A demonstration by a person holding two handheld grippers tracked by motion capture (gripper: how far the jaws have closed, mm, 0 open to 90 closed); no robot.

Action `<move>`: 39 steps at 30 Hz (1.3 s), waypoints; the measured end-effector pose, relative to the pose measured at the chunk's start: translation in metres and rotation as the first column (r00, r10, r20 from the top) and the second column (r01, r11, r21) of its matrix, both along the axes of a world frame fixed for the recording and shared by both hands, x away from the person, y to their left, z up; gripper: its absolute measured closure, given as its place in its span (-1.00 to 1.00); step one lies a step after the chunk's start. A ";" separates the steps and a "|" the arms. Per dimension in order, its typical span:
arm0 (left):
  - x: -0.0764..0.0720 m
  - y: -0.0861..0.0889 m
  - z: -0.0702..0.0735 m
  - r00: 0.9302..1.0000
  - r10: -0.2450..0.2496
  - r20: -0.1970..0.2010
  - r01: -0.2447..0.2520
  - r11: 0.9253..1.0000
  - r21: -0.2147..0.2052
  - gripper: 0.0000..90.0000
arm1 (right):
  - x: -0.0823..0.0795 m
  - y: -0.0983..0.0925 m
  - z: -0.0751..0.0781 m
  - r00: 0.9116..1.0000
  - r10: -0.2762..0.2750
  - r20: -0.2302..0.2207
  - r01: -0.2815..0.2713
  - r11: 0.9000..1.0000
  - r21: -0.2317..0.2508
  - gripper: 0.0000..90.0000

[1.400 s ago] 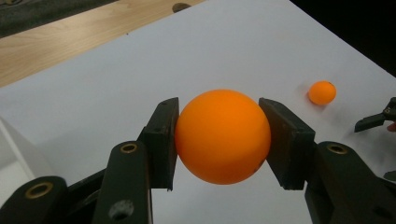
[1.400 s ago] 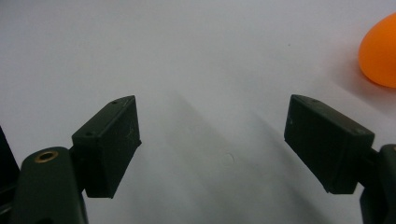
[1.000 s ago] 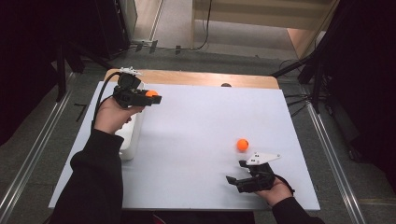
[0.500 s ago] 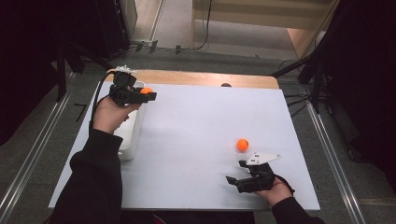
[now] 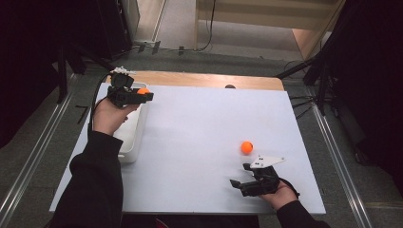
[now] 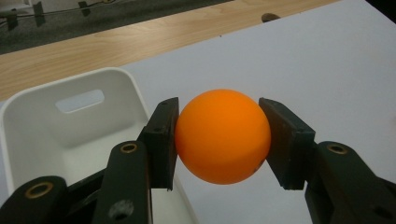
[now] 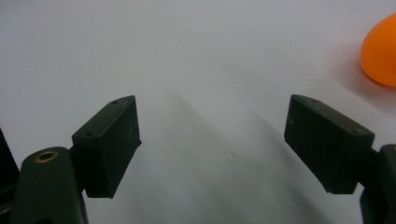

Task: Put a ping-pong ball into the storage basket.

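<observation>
Left gripper view: smooth round orange ball (image 6: 222, 136)

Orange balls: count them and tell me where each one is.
2. One orange ball is clamped in the left tool above the white bin; the other ball lies on the table near the open right tool.

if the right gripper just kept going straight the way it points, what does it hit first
Probably nothing soon: the right gripper looks along bare white table between its open jaws. The loose orange ball sits off to one side of that line, though depth is hard to judge.

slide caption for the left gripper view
Left gripper clamps a round orange ball beside a white plastic bin on the white table.
</observation>
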State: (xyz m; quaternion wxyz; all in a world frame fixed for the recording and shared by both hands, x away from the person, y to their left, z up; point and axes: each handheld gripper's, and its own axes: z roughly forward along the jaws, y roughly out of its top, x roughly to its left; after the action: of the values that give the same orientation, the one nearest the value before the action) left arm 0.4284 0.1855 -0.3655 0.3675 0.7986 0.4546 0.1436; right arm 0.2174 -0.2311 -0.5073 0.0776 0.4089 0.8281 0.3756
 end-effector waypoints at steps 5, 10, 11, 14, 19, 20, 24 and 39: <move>0.001 0.004 -0.001 1.000 0.013 0.004 -0.013 1.000 -0.009 0.13 | 0.000 0.000 0.000 1.000 0.002 0.001 -0.002 1.000 -0.001 -0.63; 0.003 0.008 -0.002 1.000 0.026 0.007 -0.026 1.000 0.003 0.13 | 0.000 0.000 0.000 1.000 0.003 -0.001 -0.003 1.000 0.001 -0.63; 0.003 0.009 -0.003 0.999 0.033 0.011 -0.033 0.999 -0.001 0.13 | 0.000 0.000 0.000 1.000 0.001 -0.003 -0.001 1.000 0.001 -0.63; 0.004 0.012 -0.003 0.999 0.048 0.023 -0.047 0.999 -0.005 0.13 | 0.000 0.000 0.000 1.000 0.002 -0.003 -0.002 1.000 0.001 -0.63; 0.006 0.017 -0.004 0.998 0.066 0.022 -0.067 0.998 0.009 0.13 | 0.000 0.000 0.000 1.000 0.003 -0.004 -0.003 1.000 0.000 -0.63; 0.006 0.018 -0.005 0.997 0.072 0.022 -0.073 0.997 0.014 0.13 | 0.000 0.000 0.000 1.000 0.003 -0.004 -0.003 1.000 0.000 -0.63; 0.008 0.023 -0.007 0.996 0.092 0.022 -0.092 0.996 0.015 0.13 | 0.000 0.000 0.000 1.000 0.004 -0.004 -0.004 1.000 0.000 -0.63; 0.013 0.031 -0.017 0.989 0.146 0.014 -0.146 0.989 0.027 0.13 | 0.000 0.001 0.000 1.000 0.003 -0.003 -0.003 1.000 0.001 -0.63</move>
State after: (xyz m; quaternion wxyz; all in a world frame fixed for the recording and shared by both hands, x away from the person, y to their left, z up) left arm 0.4417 0.2168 -0.3830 0.3476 0.7673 0.5075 0.1813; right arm 0.2175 -0.2306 -0.5078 0.0756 0.4082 0.8287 0.3754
